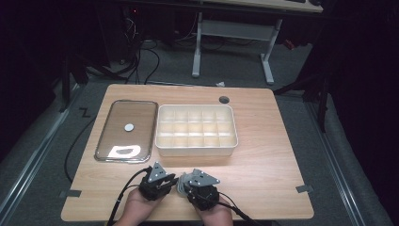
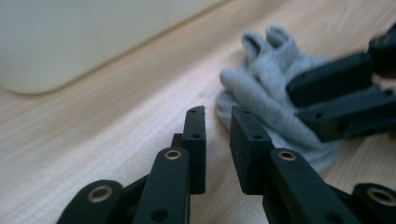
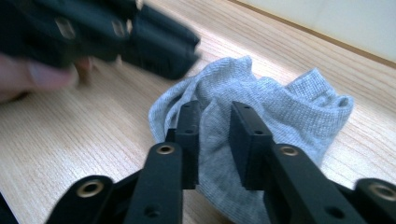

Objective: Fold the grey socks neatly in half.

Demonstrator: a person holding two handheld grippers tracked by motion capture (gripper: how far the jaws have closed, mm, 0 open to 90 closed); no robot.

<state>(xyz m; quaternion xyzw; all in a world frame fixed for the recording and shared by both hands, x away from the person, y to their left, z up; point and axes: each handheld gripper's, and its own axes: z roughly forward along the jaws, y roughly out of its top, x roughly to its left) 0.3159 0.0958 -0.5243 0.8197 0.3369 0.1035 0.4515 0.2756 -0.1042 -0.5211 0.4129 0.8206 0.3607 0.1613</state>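
Dim room, wooden worktop (image 1: 263, 141). Grey sock (image 3: 261, 112) lies bunched at the near edge between both grippers, handy for either. Left gripper (image 2: 218, 122) jaws narrow, empty, aimed beside it. Right gripper (image 3: 215, 116) jaws narrow, straddling a fold, grip uncertain. Divided box (image 1: 196, 130) and lid (image 1: 126, 131) sit behind.

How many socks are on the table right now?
1. A grey sock lies bunched on the table near its front edge, between the two hand-held grippers. Another could be hidden beneath them.

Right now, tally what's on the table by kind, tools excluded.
Compartment box: 1
Clear lid: 1
Grey sock: 1
Total: 3
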